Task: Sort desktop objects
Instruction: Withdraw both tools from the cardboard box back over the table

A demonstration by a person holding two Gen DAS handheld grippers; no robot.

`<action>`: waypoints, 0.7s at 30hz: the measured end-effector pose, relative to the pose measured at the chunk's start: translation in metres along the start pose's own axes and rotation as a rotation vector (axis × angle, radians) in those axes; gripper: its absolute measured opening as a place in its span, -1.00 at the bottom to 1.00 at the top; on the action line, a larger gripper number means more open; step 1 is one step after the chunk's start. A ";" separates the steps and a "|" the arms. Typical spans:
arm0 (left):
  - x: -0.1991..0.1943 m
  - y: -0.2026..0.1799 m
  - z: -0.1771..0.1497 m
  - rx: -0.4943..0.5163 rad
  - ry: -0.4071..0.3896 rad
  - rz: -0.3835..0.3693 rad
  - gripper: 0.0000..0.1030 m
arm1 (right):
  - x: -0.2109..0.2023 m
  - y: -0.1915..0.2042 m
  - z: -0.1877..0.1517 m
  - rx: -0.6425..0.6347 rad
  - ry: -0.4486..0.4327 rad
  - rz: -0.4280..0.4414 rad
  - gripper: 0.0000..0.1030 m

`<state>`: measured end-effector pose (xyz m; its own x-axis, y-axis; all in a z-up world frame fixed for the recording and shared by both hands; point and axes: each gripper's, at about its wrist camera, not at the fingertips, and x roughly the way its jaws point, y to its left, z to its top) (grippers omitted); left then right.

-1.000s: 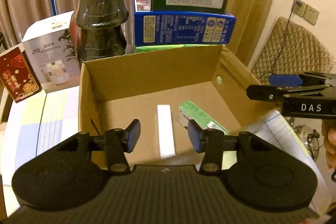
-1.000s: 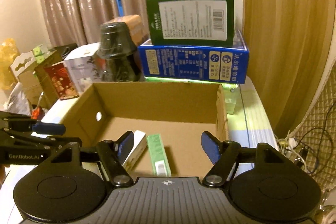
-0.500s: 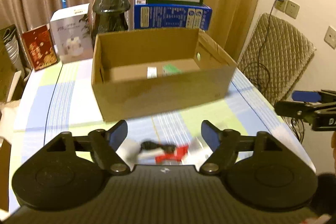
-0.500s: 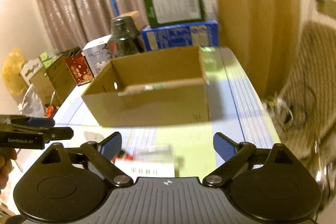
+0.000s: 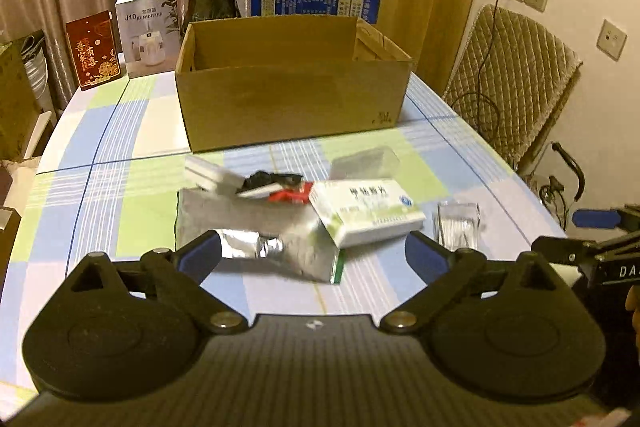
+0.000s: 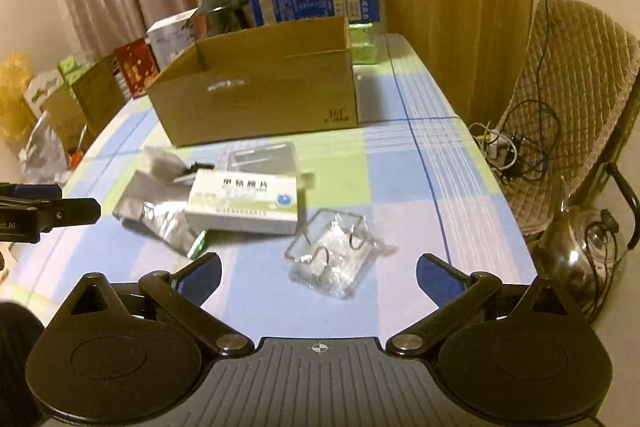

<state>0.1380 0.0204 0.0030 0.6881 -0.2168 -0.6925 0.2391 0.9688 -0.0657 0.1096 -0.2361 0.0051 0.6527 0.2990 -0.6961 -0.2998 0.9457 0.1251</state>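
Left gripper [image 5: 312, 253] hangs spread and empty over the foil pouch [image 5: 256, 227]. The white medicine box [image 5: 366, 211] lies flat before the cardboard box [image 5: 292, 103], long axis crosswise. Right gripper [image 6: 319, 277] is spread, empty.

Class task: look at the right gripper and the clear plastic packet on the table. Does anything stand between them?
Nothing visible does. The clear plastic packet lies alone on the tablecloth just ahead of the right gripper, whose jaws are open. The white medicine box sits further back and to the left, off that path.
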 end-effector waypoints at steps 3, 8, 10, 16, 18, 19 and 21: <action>0.000 -0.002 -0.011 -0.001 0.020 -0.002 0.89 | 0.000 -0.001 -0.007 -0.010 0.006 -0.005 0.96; 0.000 -0.002 -0.023 -0.001 0.039 0.011 0.90 | 0.001 -0.003 -0.011 -0.007 0.015 -0.003 0.96; 0.000 -0.003 -0.026 0.006 0.048 0.011 0.90 | 0.002 -0.003 -0.012 -0.012 0.015 -0.003 0.96; 0.004 -0.002 -0.032 0.026 0.063 0.013 0.90 | 0.005 -0.003 -0.014 -0.022 0.027 0.006 0.96; 0.006 -0.003 -0.033 0.036 0.068 0.011 0.90 | 0.007 -0.002 -0.013 -0.047 0.034 0.016 0.96; 0.006 -0.003 -0.033 0.045 0.072 0.009 0.90 | 0.008 -0.001 -0.013 -0.060 0.038 0.023 0.96; 0.009 -0.004 -0.032 0.073 0.077 0.001 0.90 | 0.011 0.000 -0.012 -0.083 0.048 0.040 0.96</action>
<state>0.1206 0.0186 -0.0260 0.6341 -0.2036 -0.7459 0.2897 0.9570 -0.0150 0.1084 -0.2348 -0.0108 0.6053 0.3279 -0.7253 -0.3830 0.9188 0.0957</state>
